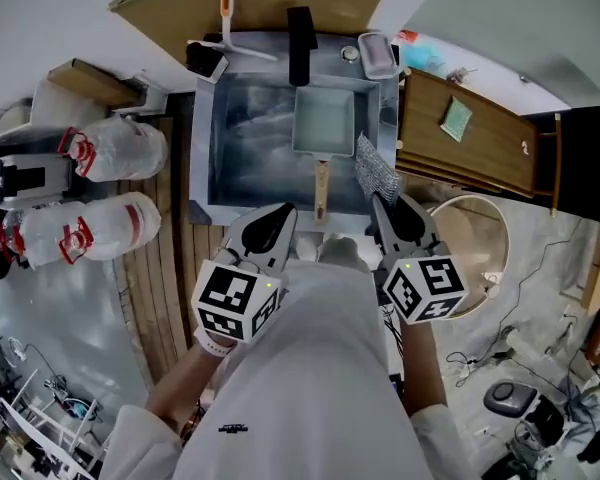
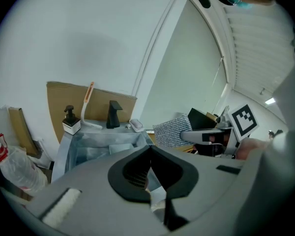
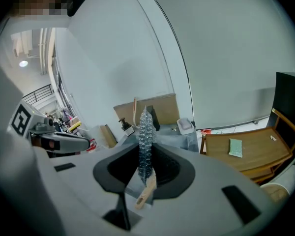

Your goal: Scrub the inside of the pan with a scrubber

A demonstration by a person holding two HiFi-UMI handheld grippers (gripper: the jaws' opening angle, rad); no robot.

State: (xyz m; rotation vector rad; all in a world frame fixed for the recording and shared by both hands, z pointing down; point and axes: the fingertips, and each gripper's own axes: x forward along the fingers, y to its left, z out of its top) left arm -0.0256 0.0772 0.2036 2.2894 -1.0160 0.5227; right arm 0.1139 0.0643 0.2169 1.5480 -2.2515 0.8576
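Two grippers hovered at the near edge of the sink (image 1: 216, 173): the left gripper (image 1: 283, 211) had its jaws pressed together on nothing, and the right gripper (image 1: 381, 204) was clamped on the silvery mesh scrubber (image 1: 374, 171), up over the sink's right wall. Inside the sink lay the square pan (image 1: 323, 121), wooden handle pointing toward the sink's near edge.

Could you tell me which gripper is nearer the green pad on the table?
Right. The right gripper, holding the scrubber, is beside the table bearing the green pad; the left gripper sits farther left.
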